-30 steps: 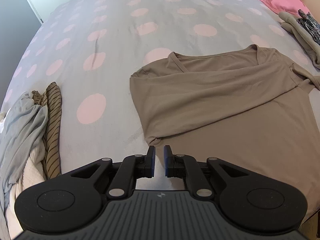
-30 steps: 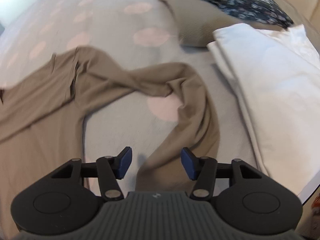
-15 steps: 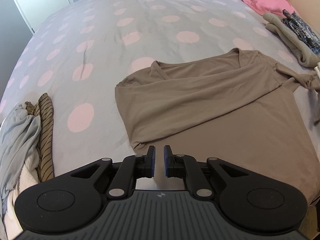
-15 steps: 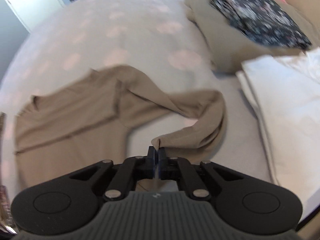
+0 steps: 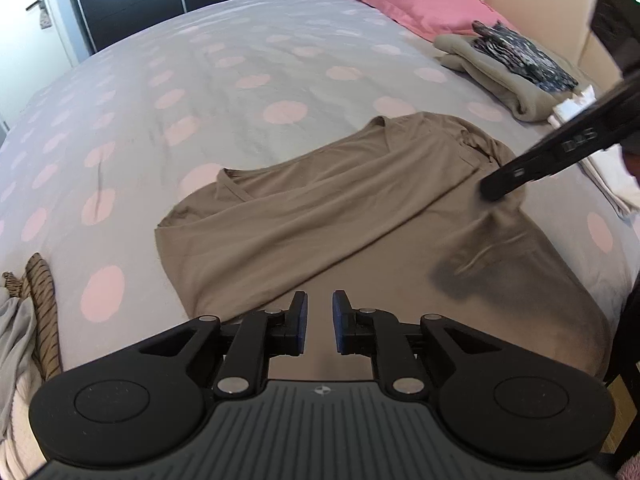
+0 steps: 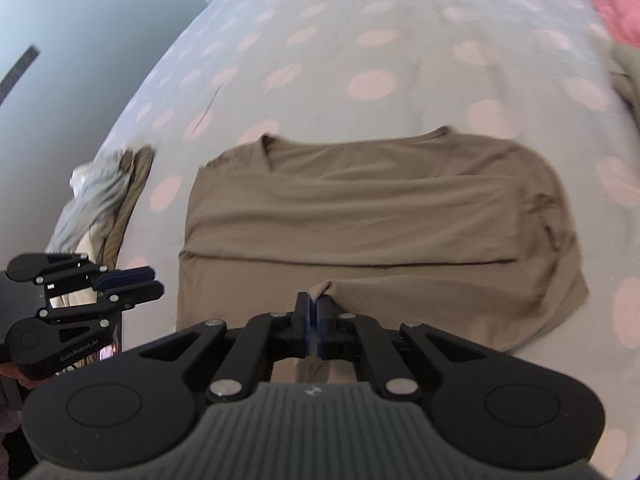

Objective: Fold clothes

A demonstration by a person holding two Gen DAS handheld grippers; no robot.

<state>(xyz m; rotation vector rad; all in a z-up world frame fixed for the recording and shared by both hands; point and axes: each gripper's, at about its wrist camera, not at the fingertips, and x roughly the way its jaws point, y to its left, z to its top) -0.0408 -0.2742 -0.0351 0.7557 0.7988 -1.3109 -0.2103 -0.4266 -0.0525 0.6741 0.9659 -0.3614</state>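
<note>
A brown long-sleeved shirt (image 5: 320, 216) lies flat on the dotted bedspread (image 5: 240, 80), its left sleeve folded across the chest. My right gripper (image 6: 313, 308) is shut on the cuff of the right sleeve (image 6: 324, 287) and holds it over the shirt (image 6: 360, 208) body. In the left wrist view the right gripper (image 5: 492, 190) hangs above the shirt's right side with cloth trailing below it. My left gripper (image 5: 320, 322) hovers at the shirt's near left edge, jaws opening, a narrow gap and nothing between them. In the right wrist view the left gripper (image 6: 158, 280) sits at the far left.
A heap of unfolded clothes (image 5: 24, 312) lies at the bed's left edge. At the back right are a folded olive and floral stack (image 5: 500, 68), a white folded item (image 5: 600, 168) and a pink pillow (image 5: 412, 0). The bed's near edge is just below the shirt.
The right gripper closed on the sleeve cuff and carried it up and left over the shirt body. The left gripper drew back a little, and its jaws now stand slightly wider.
</note>
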